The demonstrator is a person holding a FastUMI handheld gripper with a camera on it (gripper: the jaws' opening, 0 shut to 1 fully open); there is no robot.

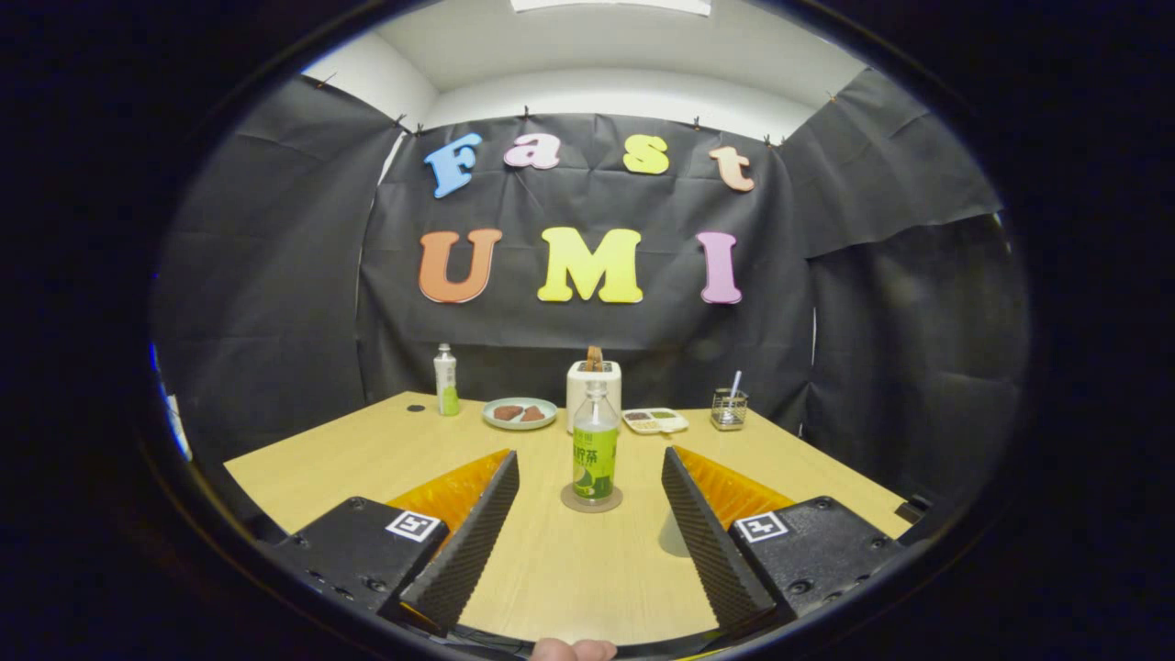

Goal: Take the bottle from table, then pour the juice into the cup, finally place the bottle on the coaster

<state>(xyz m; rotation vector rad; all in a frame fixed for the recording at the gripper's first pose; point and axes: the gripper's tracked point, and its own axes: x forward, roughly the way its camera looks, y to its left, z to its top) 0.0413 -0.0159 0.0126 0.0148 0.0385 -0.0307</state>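
Bottle (596,447) with a green label stands upright on a round coaster (591,498) on the wooden table (349,454), just ahead of the gripper (590,470), in the gap between the two fingertips and touching neither. The fingers are spread wide apart and hold nothing. It is a clear bottle, with a little pale liquid showing at the bottom below the label; the upper part looks empty, and whether it has a cap cannot be told. The label carries printed characters, too small to make out. Partly hidden behind the right finger (707,528) is a pale cup (674,537), its contents not visible. Farther back along the wall stand a second, slimmer bottle (446,380) with greenish liquid low inside, a plate (520,413) with two brown pieces on it, a white toaster (593,386) with a slice sticking up from its slot, a small divided tray (654,420) with bits of food, and a wire holder (729,408) with a utensil handle leaning out. A fingertip (573,650) shows below the gripper.
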